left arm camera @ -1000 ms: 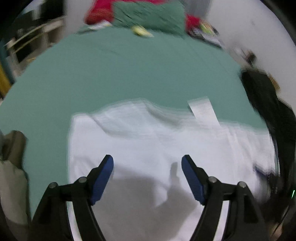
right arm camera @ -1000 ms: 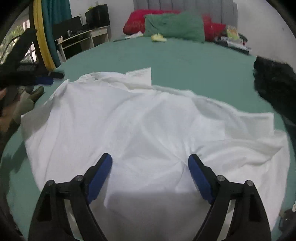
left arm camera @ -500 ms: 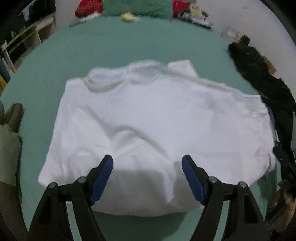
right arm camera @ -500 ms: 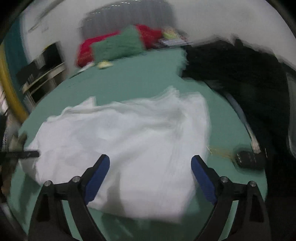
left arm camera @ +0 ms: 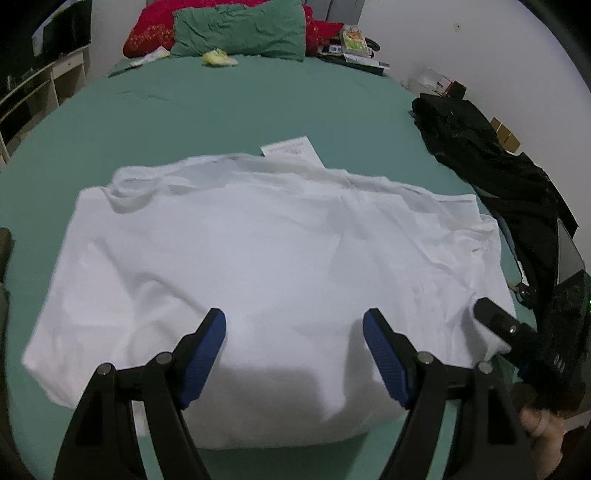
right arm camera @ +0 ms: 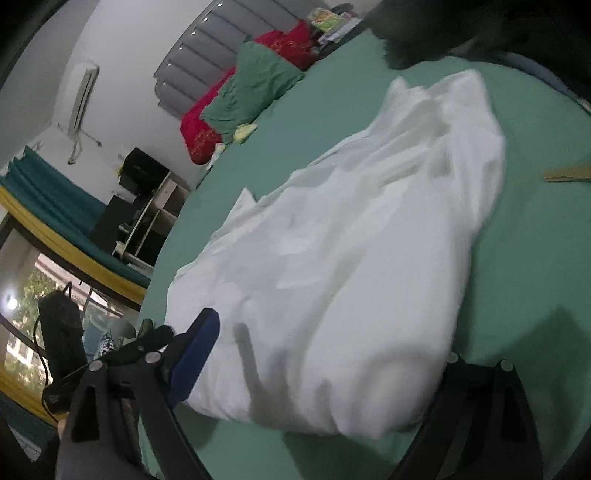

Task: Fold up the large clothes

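Broadly, one green bed fills the room, with one white garment lying folded across its near half. One black garment lies beside it. Two grippers hover at its near edge: left gripper spread, empty; right gripper spread wide, nothing pinched.

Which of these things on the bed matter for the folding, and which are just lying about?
For the job:
- white cotton garment, spread out
- left gripper
- right gripper

Lying about:
- black crumpled clothing
- green pillow
- red pillow
- white paper slip
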Available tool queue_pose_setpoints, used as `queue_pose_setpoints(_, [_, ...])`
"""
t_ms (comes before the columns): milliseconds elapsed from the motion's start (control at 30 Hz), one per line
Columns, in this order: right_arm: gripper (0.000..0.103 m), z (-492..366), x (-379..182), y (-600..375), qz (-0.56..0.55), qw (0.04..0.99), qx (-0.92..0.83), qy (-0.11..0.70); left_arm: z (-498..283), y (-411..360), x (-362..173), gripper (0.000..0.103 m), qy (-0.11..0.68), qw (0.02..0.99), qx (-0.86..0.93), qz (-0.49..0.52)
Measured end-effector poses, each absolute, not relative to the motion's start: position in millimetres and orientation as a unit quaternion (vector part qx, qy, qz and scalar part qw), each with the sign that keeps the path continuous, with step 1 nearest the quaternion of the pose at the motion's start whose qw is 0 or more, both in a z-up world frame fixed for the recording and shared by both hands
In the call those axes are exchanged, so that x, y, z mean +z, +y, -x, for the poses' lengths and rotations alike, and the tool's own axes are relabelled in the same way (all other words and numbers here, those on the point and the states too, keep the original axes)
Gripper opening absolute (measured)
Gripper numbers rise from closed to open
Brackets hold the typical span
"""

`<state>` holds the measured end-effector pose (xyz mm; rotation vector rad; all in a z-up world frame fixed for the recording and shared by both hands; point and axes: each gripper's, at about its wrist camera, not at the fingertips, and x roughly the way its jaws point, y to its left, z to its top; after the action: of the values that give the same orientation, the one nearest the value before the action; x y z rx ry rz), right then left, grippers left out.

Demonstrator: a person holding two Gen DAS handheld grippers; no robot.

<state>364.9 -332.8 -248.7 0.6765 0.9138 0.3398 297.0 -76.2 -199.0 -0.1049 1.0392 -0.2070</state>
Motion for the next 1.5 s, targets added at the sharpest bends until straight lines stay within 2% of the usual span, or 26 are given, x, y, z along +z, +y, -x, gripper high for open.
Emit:
queue_pose_setpoints(67, [0.087, -371.7, -248.3, -318.7, -0.309, 0.83, 0.175, 0.431, -304.1, -82.9, -213.1, 0.077, 0.513, 0.852, -0.096, 0.044])
queue_pose_setpoints(100, [0.065, -373.3, -248.7, -313.4, -0.301, 0.829, 0.181, 0.436, -306.5, -84.8, -220.9, 0.077, 0.521, 0.847, -0.092, 0.039])
queue_pose_setpoints(133, [0.023, -376.3, -250.7, -309.6, -0.302, 0.822, 0.19, 0.444, -307.4, -86.6, -225.3, 0.077, 0.522, 0.847, -0.09, 0.032])
queue_pose_setpoints(233, [0.021, -383.0, -255.3, -297.9, -0.306, 0.812, 0.215, 0.448, -304.8, -96.1, -229.8, 0.081, 0.507, 0.859, -0.075, -0.009])
queue_pose_setpoints(367, [0.02, -386.5, -236.9, -291.3, -0.282, 0.825, 0.221, 0.437, -305.4, -97.7, -230.4, 0.086, 0.502, 0.862, -0.075, -0.004])
queue_pose_setpoints(600, [0.02, -387.2, -206.0, -279.7, -0.214, 0.855, 0.194, 0.43, -306.6, -83.0, -217.9, 0.086, 0.533, 0.839, -0.104, 0.021])
queue_pose_setpoints(833, [0.02, -384.6, -177.2, -252.6, -0.117, 0.885, 0.174, 0.417, -275.3, -24.6, -177.1, 0.086, 0.487, 0.866, -0.115, -0.007])
queue_pose_setpoints(1000, [0.02, -392.2, -158.0, -203.0, -0.027, 0.898, 0.171, 0.405, -266.8, 36.7, -167.1, 0.086, 0.459, 0.883, -0.087, -0.037])
queue_pose_setpoints(1167, [0.022, -403.6, -150.1, -148.1, 0.021, 0.889, 0.177, 0.421, -277.3, 102.4, -173.1, 0.086, 0.455, 0.887, -0.066, 0.034])
queue_pose_setpoints(1300, [0.026, -410.5, -150.8, -104.9, 0.06, 0.877, 0.192, 0.436, -281.1, 141.9, -181.2, 0.086, 0.447, 0.888, -0.045, 0.098])
queue_pose_setpoints(1400, [0.037, -417.2, -160.4, -71.5, 0.072, 0.862, 0.211, 0.455, -290.4, 156.3, -184.5, 0.086, 0.468, 0.876, -0.039, 0.113])
queue_pose_setpoints(1500, [0.047, -419.5, -173.0, -44.0, 0.065, 0.847, 0.234, 0.472, -290.9, 165.8, -172.3, 0.086, 0.452, 0.884, -0.039, 0.111])
